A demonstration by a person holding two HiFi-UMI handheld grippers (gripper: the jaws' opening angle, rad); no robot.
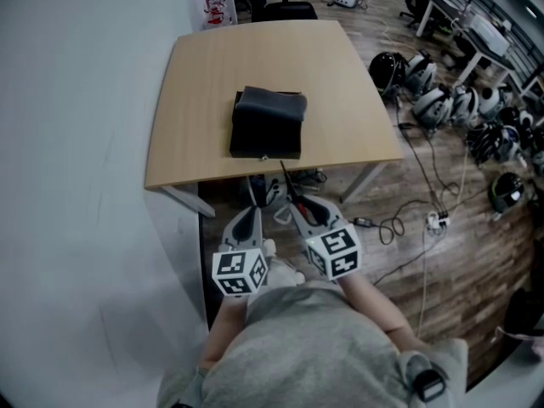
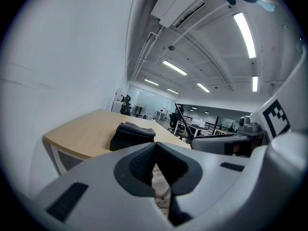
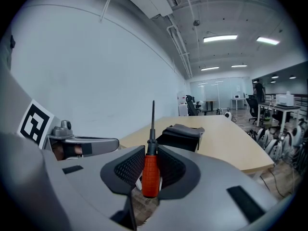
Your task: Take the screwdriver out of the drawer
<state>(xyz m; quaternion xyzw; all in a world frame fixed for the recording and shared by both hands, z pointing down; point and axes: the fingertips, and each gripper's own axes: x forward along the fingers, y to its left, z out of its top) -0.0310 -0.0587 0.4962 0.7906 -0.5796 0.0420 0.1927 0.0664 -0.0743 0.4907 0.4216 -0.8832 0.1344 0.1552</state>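
You're clamping your right gripper [image 3: 147, 150] on the screwdriver [image 3: 150, 173], tip upward, while your left gripper [image 2: 155, 150] is sitting closed on nothing.

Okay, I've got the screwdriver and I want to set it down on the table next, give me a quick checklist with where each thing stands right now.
1. Screwdriver clamped between the right gripper's pads by its orange handle: ok.
2. Screwdriver clear of the drawer box, held in front of the table's near edge: ok.
3. Shaft pointing up and away from you: ok.
4. Left gripper shut with nothing between its jaws: ok.
5. Bare table surface beside the drawer box to put it down on: ok.
6. Drawer pushed fully shut: cannot tell.
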